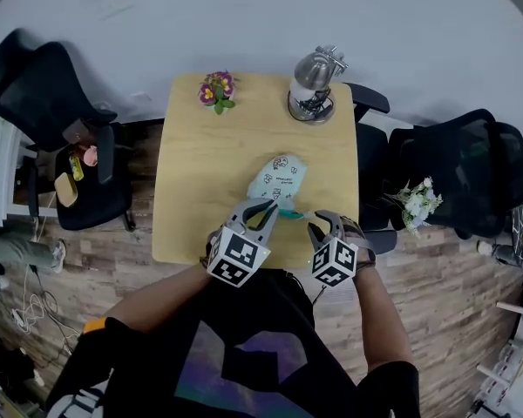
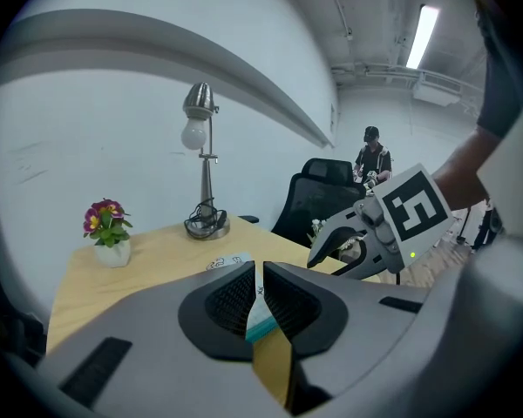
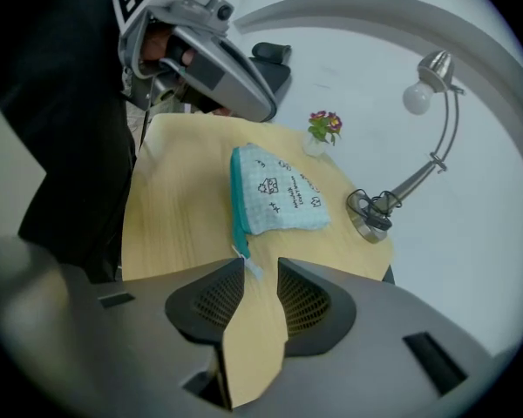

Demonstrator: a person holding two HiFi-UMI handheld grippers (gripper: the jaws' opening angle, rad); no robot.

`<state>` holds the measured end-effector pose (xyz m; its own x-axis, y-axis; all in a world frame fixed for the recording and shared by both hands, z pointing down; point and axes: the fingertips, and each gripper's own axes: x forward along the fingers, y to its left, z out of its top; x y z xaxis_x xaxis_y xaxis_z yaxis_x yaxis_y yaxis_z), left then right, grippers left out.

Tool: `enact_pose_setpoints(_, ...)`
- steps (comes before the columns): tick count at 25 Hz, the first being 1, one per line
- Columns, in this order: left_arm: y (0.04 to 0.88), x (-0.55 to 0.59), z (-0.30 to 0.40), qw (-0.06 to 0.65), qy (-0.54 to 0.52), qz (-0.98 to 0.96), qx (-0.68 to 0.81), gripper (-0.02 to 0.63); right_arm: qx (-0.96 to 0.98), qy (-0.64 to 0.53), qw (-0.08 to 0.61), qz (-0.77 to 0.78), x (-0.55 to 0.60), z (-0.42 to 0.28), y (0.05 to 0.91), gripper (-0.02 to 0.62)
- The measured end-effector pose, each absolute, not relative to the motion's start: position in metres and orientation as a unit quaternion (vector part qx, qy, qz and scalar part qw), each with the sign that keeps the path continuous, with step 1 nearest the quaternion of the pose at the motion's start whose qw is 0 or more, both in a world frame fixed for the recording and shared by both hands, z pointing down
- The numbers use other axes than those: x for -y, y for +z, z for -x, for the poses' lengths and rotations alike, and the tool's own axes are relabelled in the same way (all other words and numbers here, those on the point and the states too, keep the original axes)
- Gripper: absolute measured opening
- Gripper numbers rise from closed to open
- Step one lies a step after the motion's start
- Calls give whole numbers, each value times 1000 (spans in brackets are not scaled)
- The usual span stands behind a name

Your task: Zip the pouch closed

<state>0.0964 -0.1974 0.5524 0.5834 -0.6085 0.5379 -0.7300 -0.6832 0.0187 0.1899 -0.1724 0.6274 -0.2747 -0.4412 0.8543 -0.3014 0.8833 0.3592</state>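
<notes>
The pouch (image 1: 277, 181) is a soft, flat fabric bag of pale blue-and-white check, printed with small dark doodles and bound along one side by a teal zipper edge (image 3: 237, 200). It lies on the counter (image 1: 192, 190) at the lower centre of the head view, close to the rim nearest the person. There the teal edge runs roughly across the frame, while the checked body spreads away toward the upper right, toward the lamp. Whether the bag is longer along the zip or across it is hard to tell. The left gripper (image 2: 259, 277) has its ribbed dark fingers (image 2: 231, 299) pressed together on the left end of that edge, with a sliver of check and teal cloth pinched between them. The right gripper (image 3: 260, 273) sits at the other end with its fingers (image 3: 309, 299) spread wide. A small pale tab (image 3: 251, 266) at the tip of the zipper edge lies in the mouth of the gap, close by the finger at frame left, and neither pad presses on it. The counter is smooth light wood with rounded corners. At its far side stand a brushed-metal lamp (image 1: 314, 81) on a round base and a small white pot of purple and yellow flowers (image 1: 216, 90).
</notes>
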Motion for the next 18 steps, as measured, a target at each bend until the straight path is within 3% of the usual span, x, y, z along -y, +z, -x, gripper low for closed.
enact_pose_setpoints(18, 563, 197, -91, 135, 263, -874, 386, 29, 790, -91, 590, -140, 181, -184, 673, 132)
